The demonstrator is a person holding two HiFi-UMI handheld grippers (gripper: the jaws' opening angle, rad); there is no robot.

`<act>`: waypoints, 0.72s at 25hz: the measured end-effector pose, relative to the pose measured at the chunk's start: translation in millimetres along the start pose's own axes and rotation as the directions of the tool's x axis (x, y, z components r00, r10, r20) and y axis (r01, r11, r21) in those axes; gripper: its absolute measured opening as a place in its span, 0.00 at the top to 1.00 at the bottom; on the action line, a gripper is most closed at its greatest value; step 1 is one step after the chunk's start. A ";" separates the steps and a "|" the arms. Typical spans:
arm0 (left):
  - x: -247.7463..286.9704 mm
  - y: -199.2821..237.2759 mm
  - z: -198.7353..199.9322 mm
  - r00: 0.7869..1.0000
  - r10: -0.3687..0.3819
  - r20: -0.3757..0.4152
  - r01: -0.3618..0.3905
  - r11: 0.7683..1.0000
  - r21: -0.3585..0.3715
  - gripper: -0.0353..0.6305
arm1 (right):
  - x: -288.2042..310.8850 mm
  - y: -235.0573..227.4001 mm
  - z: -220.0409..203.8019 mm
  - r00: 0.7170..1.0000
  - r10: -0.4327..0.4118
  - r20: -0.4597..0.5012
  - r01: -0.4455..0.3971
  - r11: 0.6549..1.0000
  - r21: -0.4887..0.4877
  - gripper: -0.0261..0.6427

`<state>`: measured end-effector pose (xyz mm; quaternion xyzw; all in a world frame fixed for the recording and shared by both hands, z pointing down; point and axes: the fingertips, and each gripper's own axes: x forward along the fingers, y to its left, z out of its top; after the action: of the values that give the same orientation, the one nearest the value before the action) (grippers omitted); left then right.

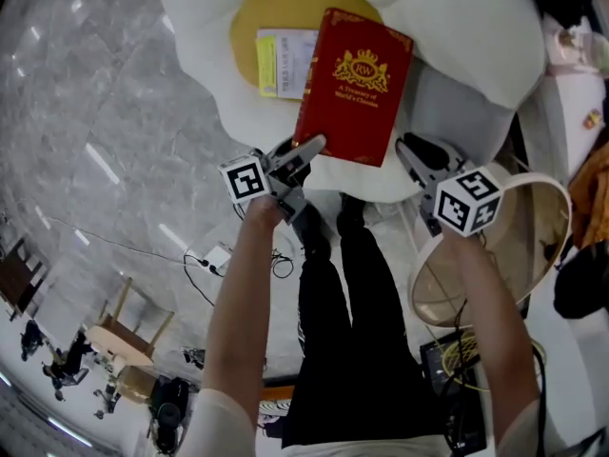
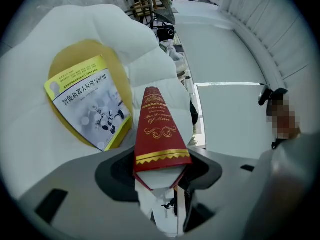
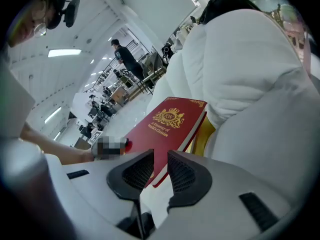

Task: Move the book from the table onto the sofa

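Observation:
A red hardback book (image 1: 354,84) with a gold crest hangs tilted over the white sofa (image 1: 457,46) and its yellow cushion (image 1: 285,8). My left gripper (image 1: 300,157) is shut on the book's lower left corner. In the left gripper view the red spine (image 2: 157,129) stands up between the jaws of that gripper (image 2: 160,170). My right gripper (image 1: 416,157) sits just off the book's lower right corner, apart from it. In the right gripper view its pads (image 3: 159,166) stand a narrow gap apart with nothing clamped, and the book's cover (image 3: 165,126) lies just beyond them.
A second book (image 1: 285,62) with a grey and yellow cover (image 2: 90,101) lies on the yellow cushion. A round wooden-rimmed table (image 1: 561,208) stands at the right. Black-trousered legs (image 1: 352,331) are below, with cables (image 1: 224,265) on the marble floor.

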<state>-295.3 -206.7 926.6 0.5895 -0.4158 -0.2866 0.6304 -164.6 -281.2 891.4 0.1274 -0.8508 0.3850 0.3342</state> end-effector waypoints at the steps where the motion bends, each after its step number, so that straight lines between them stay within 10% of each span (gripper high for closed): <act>1: 2.0 7.6 9.1 1.000 0.012 0.011 -0.012 1.000 -0.007 0.59 | 6.4 0.6 1.6 1.000 -0.001 -0.003 0.001 1.000 0.004 0.81; 18: 30.2 87.4 16.5 0.965 0.253 0.072 -0.243 0.962 -0.123 0.55 | 8.5 -7.5 -23.9 1.000 0.005 0.008 -0.006 0.999 0.050 0.81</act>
<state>-306.0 -228.4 1017.4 0.4830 -0.4966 -0.2539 0.6750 -156.1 -268.2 912.9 0.1349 -0.8426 0.4066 0.3263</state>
